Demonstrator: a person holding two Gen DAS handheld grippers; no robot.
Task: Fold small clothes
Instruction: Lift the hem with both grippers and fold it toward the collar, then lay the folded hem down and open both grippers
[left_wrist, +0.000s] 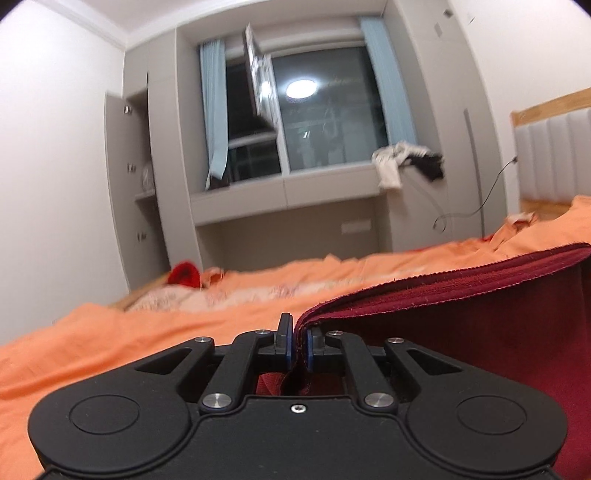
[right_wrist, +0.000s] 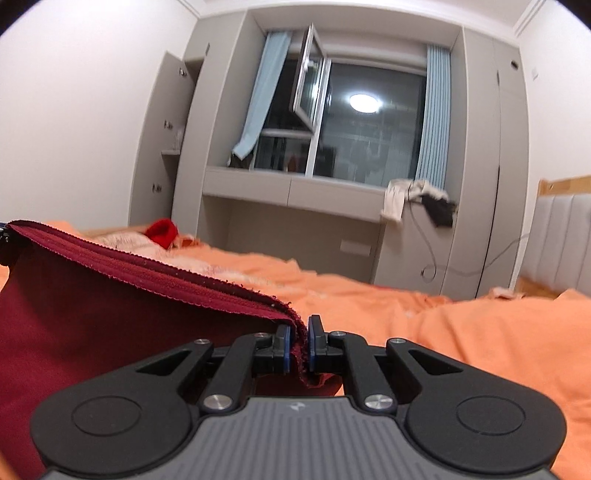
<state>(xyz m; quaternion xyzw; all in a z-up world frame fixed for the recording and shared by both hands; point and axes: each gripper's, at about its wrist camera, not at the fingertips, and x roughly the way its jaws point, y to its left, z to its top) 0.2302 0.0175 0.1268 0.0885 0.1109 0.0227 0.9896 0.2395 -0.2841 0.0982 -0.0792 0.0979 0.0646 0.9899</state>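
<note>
**Bedroom, orange bed: garment held up by two corners**

Orange bedsheet (left_wrist: 110, 332) below you, window (left_wrist: 325, 110) ahead. Maroon garment (left_wrist: 461, 314) hangs stretched above the sheet, one top corner clamped in your left gripper (left_wrist: 298, 345), the other in your right gripper (right_wrist: 298, 347). Keep the hem taut and level, lower it flat. Sheet beyond the garment is open toward the red item (right_wrist: 162, 230); headboard (right_wrist: 565, 229) stays well clear.

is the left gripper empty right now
No, the left gripper is shut on a corner of the dark red garment, whose edge runs off to the right above the orange bedsheet.
</note>
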